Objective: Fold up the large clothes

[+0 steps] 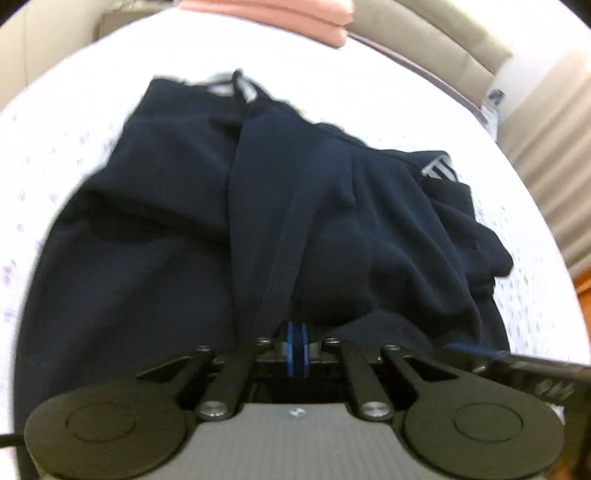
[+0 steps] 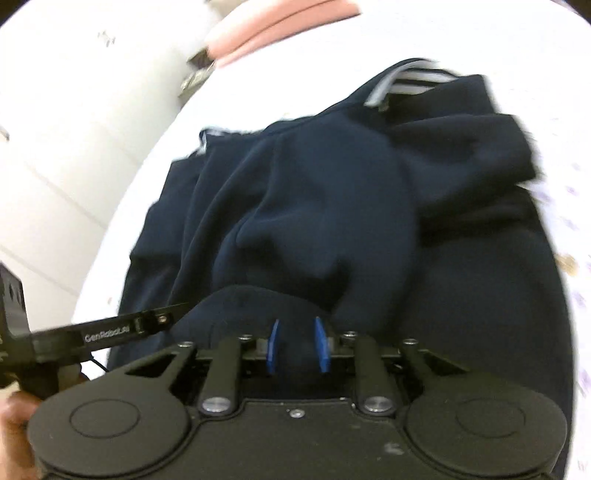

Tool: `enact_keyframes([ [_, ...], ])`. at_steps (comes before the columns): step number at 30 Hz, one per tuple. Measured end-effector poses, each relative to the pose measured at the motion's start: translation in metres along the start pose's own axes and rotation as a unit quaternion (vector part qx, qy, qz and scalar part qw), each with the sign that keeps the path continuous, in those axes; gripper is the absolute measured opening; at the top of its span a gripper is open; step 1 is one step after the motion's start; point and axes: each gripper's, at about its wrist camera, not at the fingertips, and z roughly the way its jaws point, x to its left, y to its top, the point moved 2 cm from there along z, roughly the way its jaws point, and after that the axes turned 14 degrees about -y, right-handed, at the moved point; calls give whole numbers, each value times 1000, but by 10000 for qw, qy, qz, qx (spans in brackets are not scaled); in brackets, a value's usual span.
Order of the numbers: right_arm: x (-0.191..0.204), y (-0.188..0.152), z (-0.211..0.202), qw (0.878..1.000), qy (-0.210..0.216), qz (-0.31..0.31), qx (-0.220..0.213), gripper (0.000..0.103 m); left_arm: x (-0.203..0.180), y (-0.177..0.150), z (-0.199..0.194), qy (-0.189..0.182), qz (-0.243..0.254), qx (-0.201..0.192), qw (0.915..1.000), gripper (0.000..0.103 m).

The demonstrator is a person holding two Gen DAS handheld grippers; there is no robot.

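Observation:
A large dark navy garment point(image 1: 207, 206) with grey-white striped trim lies crumpled on a white bed sheet point(image 1: 74, 122); it also fills the right wrist view point(image 2: 332, 206). My left gripper point(image 1: 296, 328) has its blue pads pressed together at the garment's near edge, with a fold of navy cloth running into them. My right gripper point(image 2: 298, 334) has its blue pads apart, over a hump of the navy cloth that sits between them. The other gripper's black body shows at the right edge of the left wrist view point(image 1: 532, 373) and at the left of the right wrist view point(image 2: 110, 328).
A folded pink cloth point(image 1: 295, 18) lies at the far end of the bed, also in the right wrist view point(image 2: 273, 33). A beige headboard point(image 1: 443, 40) and a curtain point(image 1: 554, 140) stand beyond. A white wall or cabinet point(image 2: 74, 110) is at the left.

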Motion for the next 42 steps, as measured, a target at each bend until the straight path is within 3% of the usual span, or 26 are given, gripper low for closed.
enact_keyframes([
  [1, -6, -5, -8, 9999, -48, 98, -38, 25, -3, -2, -9, 6, 157, -55, 9999, 9],
  [3, -17, -20, -29, 9988, -455, 160, -29, 47, -3, -11, -22, 31, 300, -93, 9995, 15],
  [4, -24, -31, -39, 9972, -732, 150, -1, 48, -3, -13, -31, 161, 340, -111, 9992, 27],
  [7, -40, -63, -60, 9925, -1159, 347, 166, 48, 7, -26, -64, 562, 505, -142, 9970, 34],
  [11, -56, -99, -80, 9833, -1669, 654, 305, 49, 37, -50, -113, 503, 143, 30, 9986, 46],
  [13, -68, -115, -97, 9774, -1840, 970, 372, 58, 54, -64, -131, 469, -108, 172, 9987, 47],
  [15, -80, -128, -107, 9714, -1906, 1348, 431, 81, 67, -78, -146, 463, -261, 333, 9980, 47],
  [16, -86, -135, -112, 9678, -1968, 1504, 460, 81, 72, -86, -153, 517, -285, 415, 9974, 47],
  [19, -98, -150, -119, 9602, -2190, 1646, 547, 81, 80, -106, -166, 640, -332, 584, 9957, 47],
  [25, -109, -177, -117, 9536, -2330, 1722, 816, 81, 95, -134, -175, 501, -557, 868, 9934, 47],
  [28, -109, -190, -115, 9552, -2228, 1736, 881, 80, 107, -145, -176, 189, -854, 959, 9915, 47],
  [29, -109, -193, -114, 9568, -2165, 1723, 888, 76, 112, -149, -176, 23, -1065, 1042, 9888, 47],
  [34, -105, -211, -111, 9635, -1924, 1584, 976, 71, 128, -164, -183, -530, -1514, 981, 9822, 47],
  [38, -107, -213, -117, 9699, -1553, 1573, 1019, 52, 138, -180, -191, -1012, -1971, 1057, 9694, 46],
  [42, -108, -216, -126, 9748, -1264, 1461, 1113, 33, 136, -199, -193, -1174, -2005, 1338, 9634, 45],
])
